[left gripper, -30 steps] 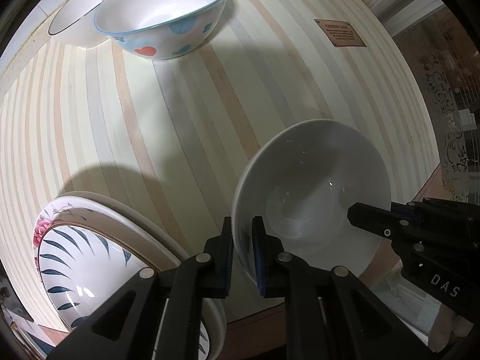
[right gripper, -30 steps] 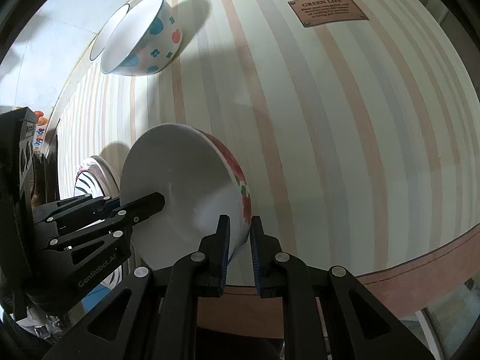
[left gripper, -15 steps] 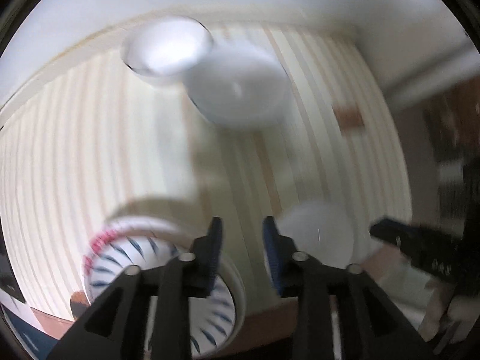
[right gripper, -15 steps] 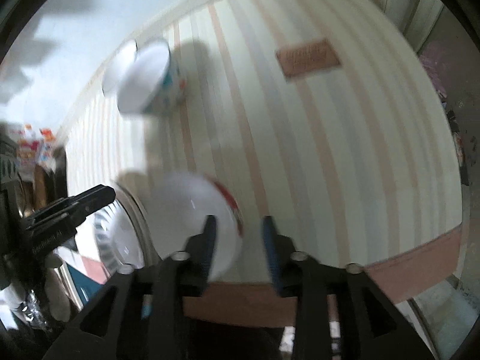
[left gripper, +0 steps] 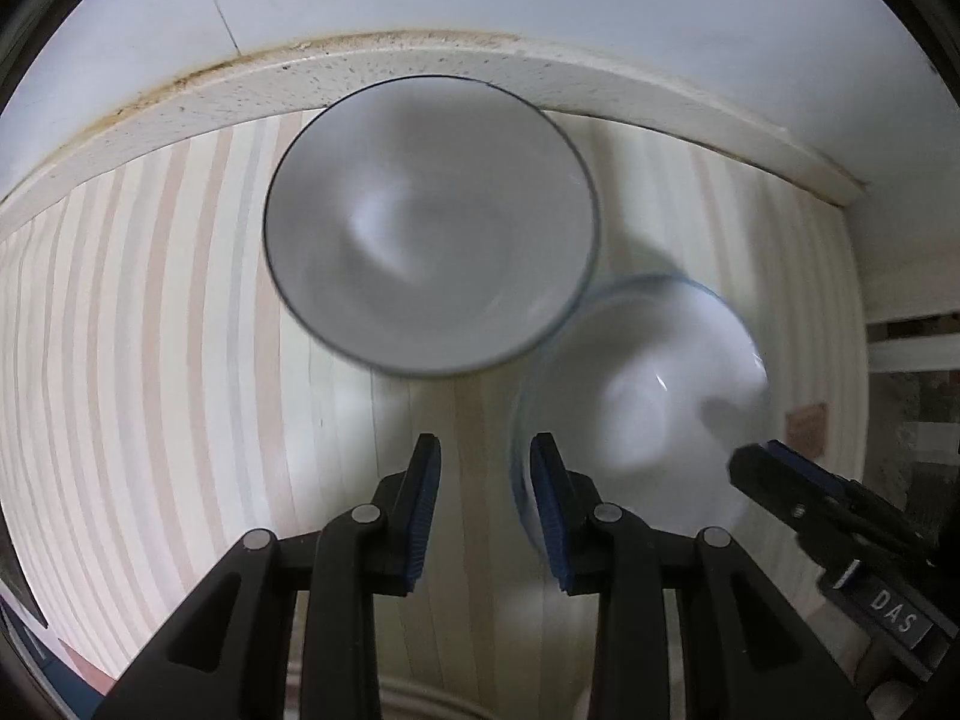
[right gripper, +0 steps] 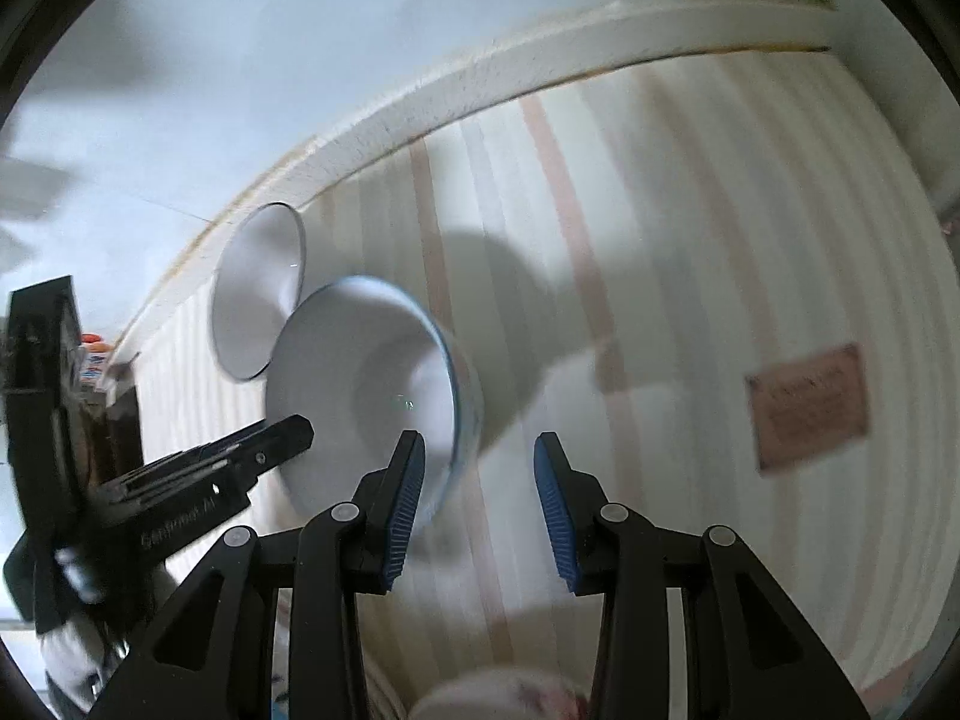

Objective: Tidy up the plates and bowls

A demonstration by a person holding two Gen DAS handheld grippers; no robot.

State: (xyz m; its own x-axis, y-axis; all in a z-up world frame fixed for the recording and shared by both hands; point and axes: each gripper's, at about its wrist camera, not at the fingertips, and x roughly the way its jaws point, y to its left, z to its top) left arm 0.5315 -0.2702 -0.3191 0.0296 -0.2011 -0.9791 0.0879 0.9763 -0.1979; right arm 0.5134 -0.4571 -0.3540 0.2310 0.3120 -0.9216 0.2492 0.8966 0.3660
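Two bowls stand against the back ledge of the striped table (left gripper: 150, 360). One is a white bowl with a dark rim (left gripper: 432, 222), also seen further left in the right wrist view (right gripper: 255, 294). Beside it stands a white bowl with a pale blue rim (left gripper: 636, 414) (right gripper: 366, 390). My left gripper (left gripper: 485, 480) hangs open above the cloth, just in front of the gap between the bowls, holding nothing. My right gripper (right gripper: 477, 492) is open too, over the blue-rimmed bowl's right edge, pads not pressing on it. Each gripper shows in the other's view (left gripper: 810, 498) (right gripper: 240, 456).
A pale ledge (left gripper: 240, 90) and a white wall close off the table behind the bowls. A brown label patch (right gripper: 807, 408) lies on the cloth to the right. The rim of a flower-patterned bowl (right gripper: 498, 690) shows at the bottom of the right wrist view.
Both grippers were shut on the rim of a white flowered bowl near the table's front edge. They let go, opened, and moved across to the two bowls by the wall.
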